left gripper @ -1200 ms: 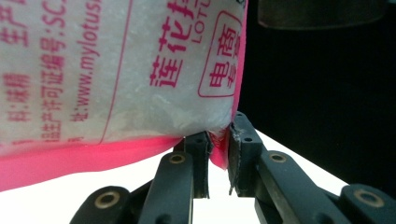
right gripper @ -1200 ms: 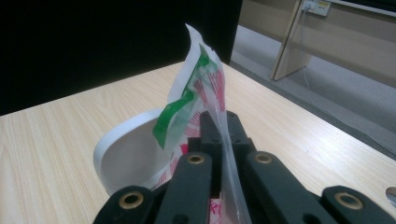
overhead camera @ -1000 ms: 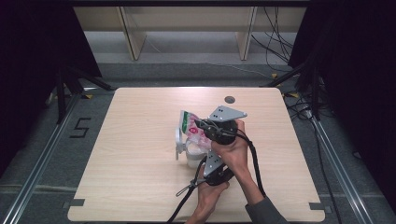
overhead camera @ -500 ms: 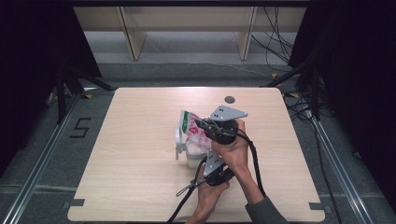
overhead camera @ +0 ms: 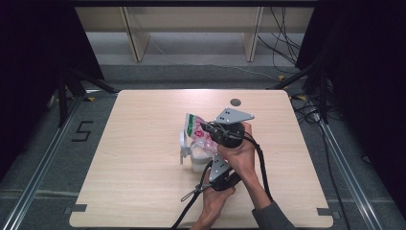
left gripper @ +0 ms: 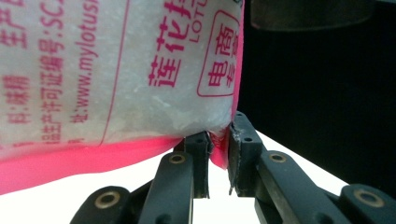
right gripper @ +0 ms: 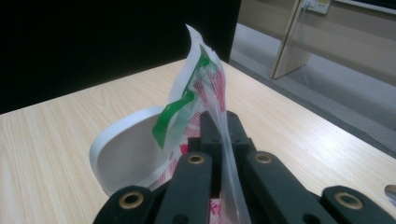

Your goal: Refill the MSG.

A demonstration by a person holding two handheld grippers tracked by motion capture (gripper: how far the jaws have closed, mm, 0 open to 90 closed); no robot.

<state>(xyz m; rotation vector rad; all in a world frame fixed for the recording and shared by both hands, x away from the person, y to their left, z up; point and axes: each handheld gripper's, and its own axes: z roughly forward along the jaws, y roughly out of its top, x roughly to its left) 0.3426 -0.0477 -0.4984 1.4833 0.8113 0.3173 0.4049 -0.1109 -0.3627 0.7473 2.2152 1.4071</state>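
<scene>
Nearest the person, the left gripper [overhead camera: 221, 168] pinches the pink bottom corner of a clear plastic bag of white granules [left gripper: 112, 70], tilted over a white plastic container [overhead camera: 197, 155] at mid-table. Beyond, the right gripper [right gripper: 219, 135] clamps the bag's top film. Pouring looks under way, with much left inside.

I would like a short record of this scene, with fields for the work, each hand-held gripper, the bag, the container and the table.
work: a plastic bag is held by two corners over a white container
left hand-held gripper: shut on the pink bottom corner of the bag
right hand-held gripper: shut on the bag's upper edge
bag: clear plastic, pink and green print, white grains inside
white container: under the bag, lid hinged open
table: light wood
</scene>
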